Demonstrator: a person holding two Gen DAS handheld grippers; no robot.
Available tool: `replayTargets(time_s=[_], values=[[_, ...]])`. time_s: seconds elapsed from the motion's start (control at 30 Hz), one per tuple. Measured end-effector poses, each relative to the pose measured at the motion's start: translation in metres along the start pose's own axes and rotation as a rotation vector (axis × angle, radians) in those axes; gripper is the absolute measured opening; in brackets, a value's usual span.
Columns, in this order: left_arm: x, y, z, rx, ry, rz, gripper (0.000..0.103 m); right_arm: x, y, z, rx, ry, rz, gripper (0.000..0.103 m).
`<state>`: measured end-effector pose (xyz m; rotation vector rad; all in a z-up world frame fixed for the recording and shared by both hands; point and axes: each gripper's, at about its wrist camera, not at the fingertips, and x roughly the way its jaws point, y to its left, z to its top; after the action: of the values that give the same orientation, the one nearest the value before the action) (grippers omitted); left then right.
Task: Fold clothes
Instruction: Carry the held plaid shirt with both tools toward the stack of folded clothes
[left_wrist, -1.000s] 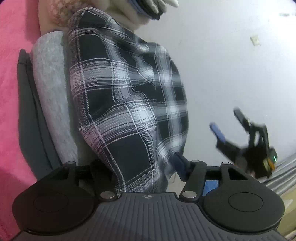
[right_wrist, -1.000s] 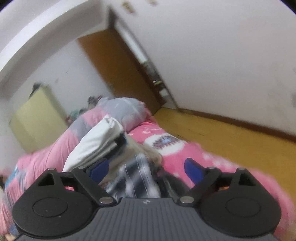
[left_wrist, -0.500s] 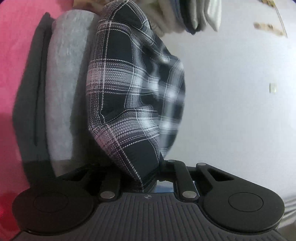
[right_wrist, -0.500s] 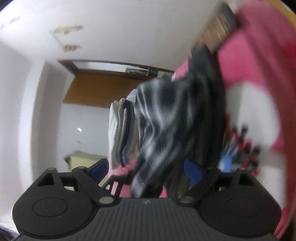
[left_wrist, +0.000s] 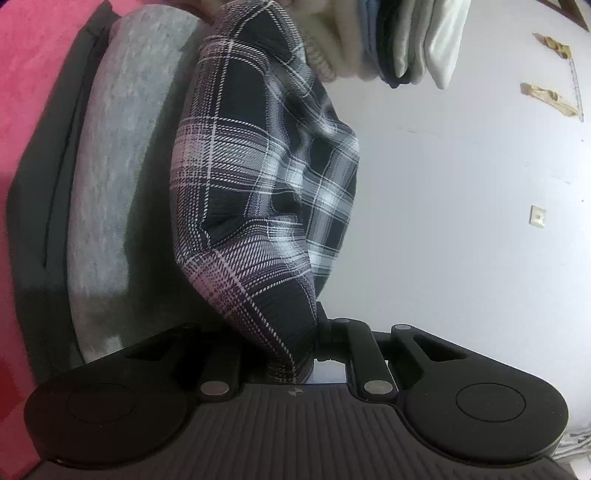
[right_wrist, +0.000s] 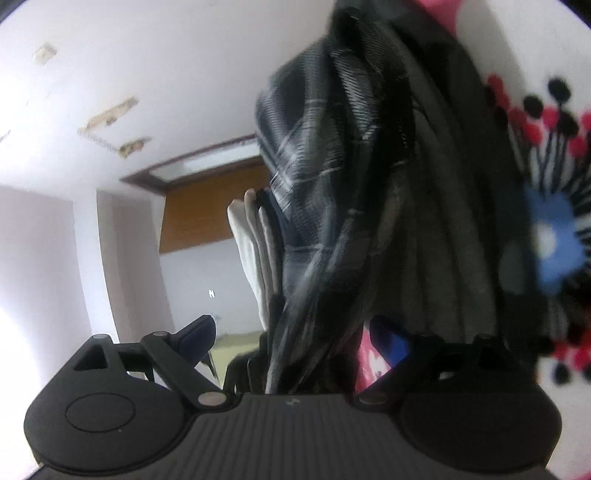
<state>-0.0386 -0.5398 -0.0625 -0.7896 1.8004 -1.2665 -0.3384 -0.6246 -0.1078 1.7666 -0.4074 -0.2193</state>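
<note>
A black-and-white plaid garment (left_wrist: 258, 184) lies bunched on a pile of clothes, in a view that is rolled on its side. My left gripper (left_wrist: 291, 354) is shut on the garment's near corner, and the cloth runs straight out from the jaws. In the right wrist view the same plaid garment (right_wrist: 314, 166) fills the middle, dark and blurred. My right gripper (right_wrist: 295, 339) is open, its blue fingers (right_wrist: 199, 336) wide apart. A fold of the cloth lies between them, with neither pad pressing on it.
Under the plaid lie a light grey garment (left_wrist: 110, 166) and a dark grey one (left_wrist: 33, 192) on a pink bedspread (left_wrist: 29, 55). A stack of folded clothes (left_wrist: 399, 40) sits beyond. A white wall (left_wrist: 461, 221) and a brown door (right_wrist: 207, 218) stand behind.
My left jaws closed on the plaid corner and the hand rolled. My right gripper dropped and rolled toward the pile, bringing the plaid cloth between its open fingers.
</note>
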Motion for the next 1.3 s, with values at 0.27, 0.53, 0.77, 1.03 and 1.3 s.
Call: replayTargets(time_s=[0.27, 0.53, 0.77, 1.03, 1.3], values=[[0.001, 0.001, 0.000, -0.012, 0.008, -0.023, 0.014, 0.009, 0.002, 0.028, 0.010, -0.135, 0.002, 0.081], [-0.005, 0.005, -0.005, 0.038, -0.014, -0.041, 0.013, 0.031, 0.045, 0.056, -0.186, -0.108, -0.143, 0.028], [-0.001, 0.007, -0.014, 0.136, -0.054, -0.010, 0.013, 0.054, 0.081, 0.082, -0.412, 0.025, -0.322, 0.027], [0.013, 0.034, -0.024, 0.157, -0.069, 0.045, 0.013, 0.056, 0.072, 0.100, -0.425, 0.077, -0.382, 0.030], [0.012, 0.047, -0.012, 0.063, -0.036, 0.031, 0.013, 0.008, 0.062, 0.094, -0.360, 0.036, -0.353, 0.073]])
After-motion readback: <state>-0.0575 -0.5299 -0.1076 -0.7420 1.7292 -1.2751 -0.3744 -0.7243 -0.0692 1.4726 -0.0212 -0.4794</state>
